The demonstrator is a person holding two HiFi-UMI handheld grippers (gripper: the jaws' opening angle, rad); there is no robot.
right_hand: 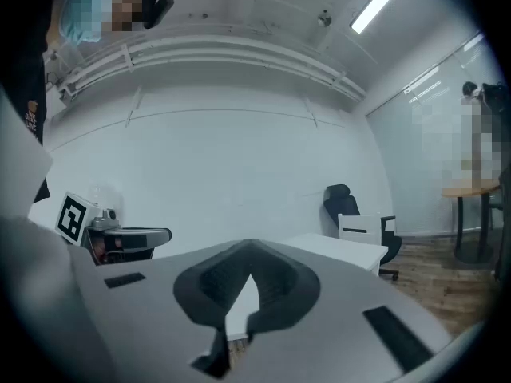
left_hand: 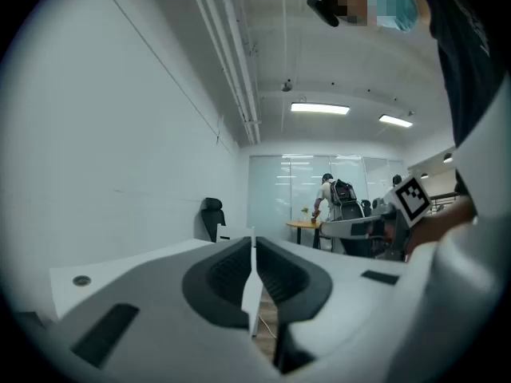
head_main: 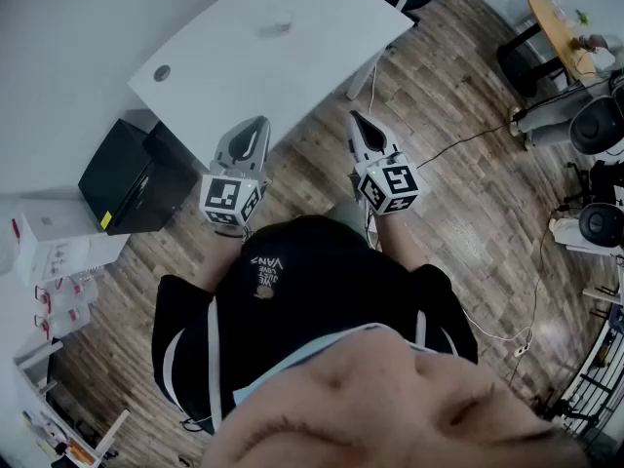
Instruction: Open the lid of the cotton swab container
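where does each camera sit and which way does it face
Head view: on the person's head, facing steeply down at the white table; shows torso, left gripper, right gripper.
Left gripper view: on that gripper, level along its shut jaws; right gripper at right.
Right gripper view: likewise level, jaws shut; left gripper at left.
Shared: both gripper views show the black chair.
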